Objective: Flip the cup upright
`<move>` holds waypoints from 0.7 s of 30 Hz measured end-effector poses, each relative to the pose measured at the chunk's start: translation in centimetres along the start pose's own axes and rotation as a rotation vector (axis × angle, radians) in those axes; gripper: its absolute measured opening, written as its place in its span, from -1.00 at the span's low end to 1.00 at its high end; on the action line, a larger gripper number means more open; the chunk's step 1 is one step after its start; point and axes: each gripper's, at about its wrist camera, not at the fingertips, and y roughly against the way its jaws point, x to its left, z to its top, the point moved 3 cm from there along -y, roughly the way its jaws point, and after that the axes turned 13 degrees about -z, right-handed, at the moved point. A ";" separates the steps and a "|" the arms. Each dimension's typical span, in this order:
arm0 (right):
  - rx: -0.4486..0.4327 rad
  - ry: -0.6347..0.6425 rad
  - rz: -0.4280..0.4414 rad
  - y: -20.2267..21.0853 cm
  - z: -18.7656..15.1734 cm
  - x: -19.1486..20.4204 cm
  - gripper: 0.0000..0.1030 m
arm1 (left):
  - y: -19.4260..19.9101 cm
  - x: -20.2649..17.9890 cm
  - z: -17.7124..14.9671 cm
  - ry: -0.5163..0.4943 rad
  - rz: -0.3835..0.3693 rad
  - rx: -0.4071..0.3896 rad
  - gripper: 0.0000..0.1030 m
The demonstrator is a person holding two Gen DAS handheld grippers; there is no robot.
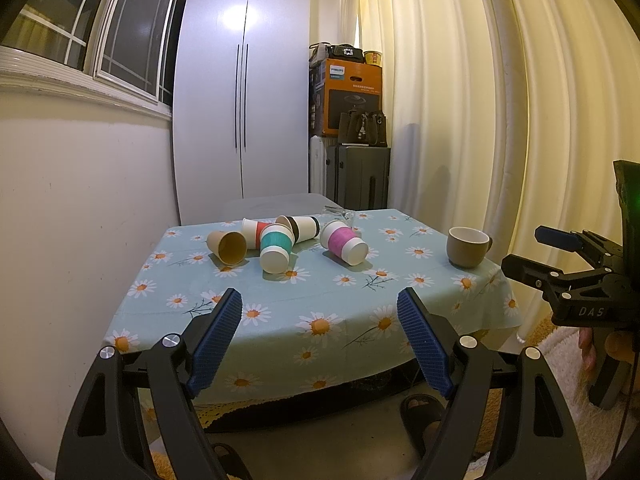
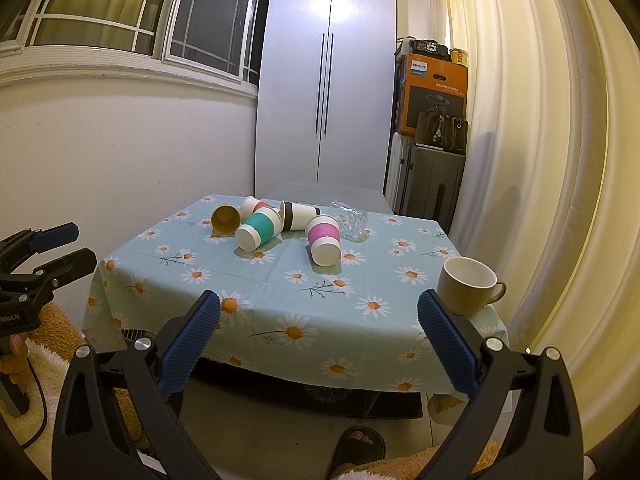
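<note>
Several paper cups lie on their sides on the daisy tablecloth (image 1: 320,292): a tan cup (image 1: 227,246), a red-banded cup (image 1: 256,229), a teal-sleeved cup (image 1: 275,249), a dark-banded cup (image 1: 300,227) and a pink-sleeved cup (image 1: 344,242). A clear glass (image 2: 349,218) lies tipped behind them. A brown mug (image 1: 467,246) stands upright at the right. My left gripper (image 1: 320,312) is open and empty, short of the table's near edge. My right gripper (image 2: 318,316) is open and empty too, near the mug (image 2: 468,285).
A white wardrobe (image 1: 242,96) stands behind the table, with a suitcase (image 1: 358,178) and an orange box (image 1: 348,96) to its right. Curtains (image 1: 500,120) hang at the right, a wall at the left. A sandalled foot (image 2: 358,442) is under the table edge.
</note>
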 end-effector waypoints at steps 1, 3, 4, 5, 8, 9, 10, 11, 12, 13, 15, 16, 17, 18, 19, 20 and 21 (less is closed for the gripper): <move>0.000 -0.001 0.001 0.0 0.0 0.0 0.90 | 0.0 0.0 0.0 0.000 -0.001 0.000 0.52; 0.001 0.000 -0.001 0.0 0.0 0.0 0.90 | 0.0 0.0 0.0 0.000 -0.001 0.001 0.52; 0.002 0.001 -0.001 0.0 0.0 0.0 0.90 | 0.0 0.0 0.0 0.000 0.000 0.000 0.52; 0.002 0.001 -0.001 0.0 0.0 0.0 0.90 | 0.0 0.0 0.0 0.000 0.000 -0.001 0.52; 0.001 0.000 0.000 0.0 0.0 0.0 0.90 | 0.0 -0.1 0.0 0.000 0.000 -0.002 0.52; 0.002 0.000 0.000 0.1 0.1 0.0 0.90 | 0.0 -0.2 0.0 -0.001 0.000 -0.002 0.52; 0.001 0.000 0.000 0.1 0.1 0.1 0.90 | 0.0 -0.1 -0.1 -0.001 0.000 -0.001 0.52; 0.001 0.001 0.000 0.1 0.1 0.1 0.90 | 0.0 -0.1 -0.1 -0.001 0.000 -0.001 0.52; 0.003 0.001 0.000 0.0 0.1 0.1 0.90 | 0.0 -0.1 -0.1 0.000 0.001 -0.002 0.52; 0.003 0.001 0.000 0.0 0.1 0.1 0.90 | 0.0 -0.1 -0.1 0.000 -0.001 -0.002 0.52; 0.002 0.001 0.000 0.1 0.1 0.1 0.90 | 0.0 -0.2 0.0 0.000 0.000 -0.001 0.52; 0.003 0.002 0.000 0.0 0.1 0.1 0.90 | 0.0 -0.2 0.0 0.000 -0.002 -0.002 0.52; 0.003 0.002 0.000 0.0 0.1 0.1 0.90 | -0.1 -0.1 0.0 0.000 -0.001 -0.001 0.52; 0.002 0.002 0.000 0.0 0.1 0.1 0.90 | -0.1 -0.2 0.0 0.000 -0.001 -0.001 0.52; 0.003 0.002 0.000 0.0 0.1 0.1 0.90 | 0.0 -0.2 0.0 0.000 -0.001 -0.001 0.52; 0.003 0.001 0.000 0.0 0.1 0.1 0.90 | 0.0 -0.1 0.0 0.000 -0.001 -0.001 0.52; 0.002 0.001 0.001 0.1 0.1 0.1 0.90 | -0.1 -0.1 0.0 0.000 -0.001 -0.001 0.52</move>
